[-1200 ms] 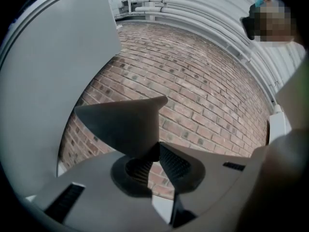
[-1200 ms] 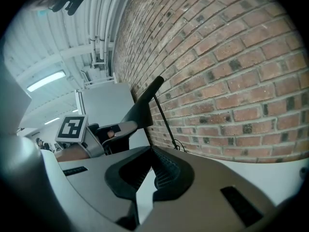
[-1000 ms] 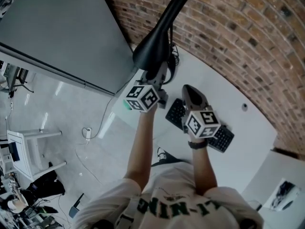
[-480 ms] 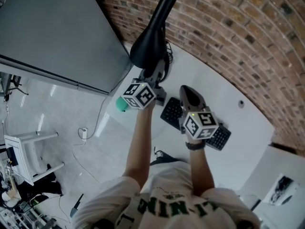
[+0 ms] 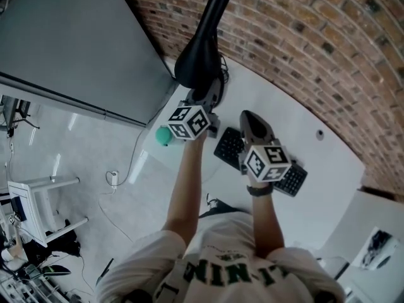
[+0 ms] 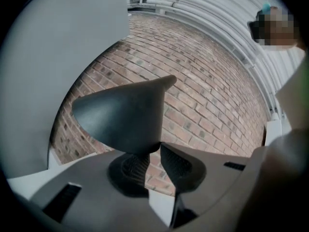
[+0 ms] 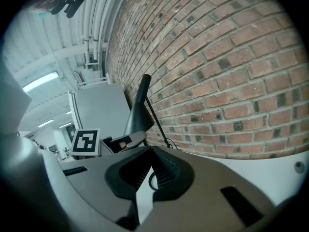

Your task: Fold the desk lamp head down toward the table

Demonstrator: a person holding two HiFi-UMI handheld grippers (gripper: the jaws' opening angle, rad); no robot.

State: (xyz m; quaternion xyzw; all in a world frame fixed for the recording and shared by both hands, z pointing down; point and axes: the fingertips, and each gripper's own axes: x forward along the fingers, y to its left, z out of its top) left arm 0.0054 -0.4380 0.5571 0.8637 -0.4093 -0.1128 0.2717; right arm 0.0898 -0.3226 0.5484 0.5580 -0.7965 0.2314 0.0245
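Head view: the lamp head (image 5: 201, 59) stood directly ahead of the left gripper (image 5: 205, 98), its long axis slanting up and away. The right gripper (image 5: 252, 124) lay farther off, over the tabletop (image 5: 278, 103).

Left gripper view: the jaws were opening. The lamp head's rim sat between the pads, apparently in contact.

Right gripper view: the jaws were clenched and empty.

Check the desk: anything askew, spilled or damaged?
Nothing spilled or broken. The desk lamp head tilts steeply, but its rim sits between the jaws of the left hand-held gripper, which are opening, so that is handling, not damage. The keyboard lies flat on the white table, partly hidden by the right hand-held gripper.
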